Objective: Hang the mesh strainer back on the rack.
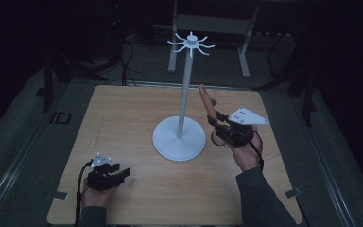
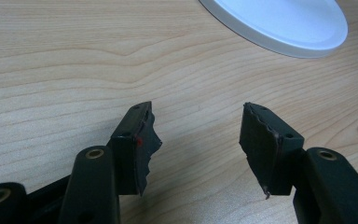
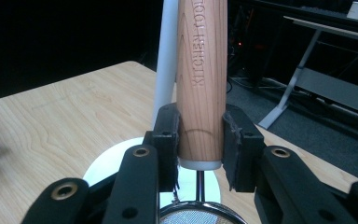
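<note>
Counter [image 1: 123, 123] bare across its whole left half; open passage there. White stand [image 1: 179, 137] occupies the centre: wide round base, thin pole, hook arms spread at the top. Right claw [image 1: 216, 124] sits just beside the base, its wooden handle [image 1: 207, 101] tilted up close to the pole, narrowing that gap. Left claw [image 1: 118, 172] near the front edge, with free counter ahead.

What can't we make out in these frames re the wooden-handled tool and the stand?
- Wooden handle: right gripper view, its far end is cut off by the top edge.
- Strainer mesh: cut off by the bottom edge, shape unclear.
- Right gripper: high view, grip point too dark and small.
- Stand hooks: high view, too small to count.
- Stand base: left gripper view, pole beyond the top edge.
</note>
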`<move>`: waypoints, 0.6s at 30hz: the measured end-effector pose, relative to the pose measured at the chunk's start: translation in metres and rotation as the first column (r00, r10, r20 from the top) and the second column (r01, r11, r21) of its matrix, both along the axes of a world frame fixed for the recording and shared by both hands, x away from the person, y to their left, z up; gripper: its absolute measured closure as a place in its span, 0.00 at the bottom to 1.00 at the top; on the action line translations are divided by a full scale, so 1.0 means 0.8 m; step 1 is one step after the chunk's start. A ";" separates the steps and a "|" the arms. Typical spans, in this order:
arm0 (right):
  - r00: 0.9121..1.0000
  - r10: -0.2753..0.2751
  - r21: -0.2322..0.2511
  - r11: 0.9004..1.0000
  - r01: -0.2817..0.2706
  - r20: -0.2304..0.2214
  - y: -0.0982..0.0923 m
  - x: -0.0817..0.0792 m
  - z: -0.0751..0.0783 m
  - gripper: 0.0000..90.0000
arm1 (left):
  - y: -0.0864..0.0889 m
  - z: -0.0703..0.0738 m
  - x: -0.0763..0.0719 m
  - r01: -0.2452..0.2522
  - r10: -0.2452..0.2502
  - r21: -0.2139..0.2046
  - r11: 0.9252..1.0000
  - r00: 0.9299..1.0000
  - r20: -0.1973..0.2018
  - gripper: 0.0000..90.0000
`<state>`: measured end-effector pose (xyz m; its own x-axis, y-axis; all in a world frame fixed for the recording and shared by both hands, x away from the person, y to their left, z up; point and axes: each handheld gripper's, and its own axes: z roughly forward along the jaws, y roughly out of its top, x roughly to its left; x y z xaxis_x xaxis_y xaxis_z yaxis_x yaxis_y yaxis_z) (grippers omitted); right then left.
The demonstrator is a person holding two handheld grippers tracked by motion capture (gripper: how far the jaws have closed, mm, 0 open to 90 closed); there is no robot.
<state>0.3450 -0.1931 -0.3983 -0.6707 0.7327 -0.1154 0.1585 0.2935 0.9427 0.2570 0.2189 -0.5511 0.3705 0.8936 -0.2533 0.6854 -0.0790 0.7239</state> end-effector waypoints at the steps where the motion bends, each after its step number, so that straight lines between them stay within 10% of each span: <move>1: 1.000 0.000 0.001 1.000 0.000 0.001 -0.001 0.000 0.001 0.77 | 0.000 0.000 0.000 0.000 0.000 0.000 1.000 1.000 0.000 0.50; 18: 1.000 0.009 0.052 0.999 -0.009 0.009 0.000 0.002 0.015 0.77 | 0.000 0.000 0.000 -0.001 0.001 0.000 1.000 1.000 0.001 0.50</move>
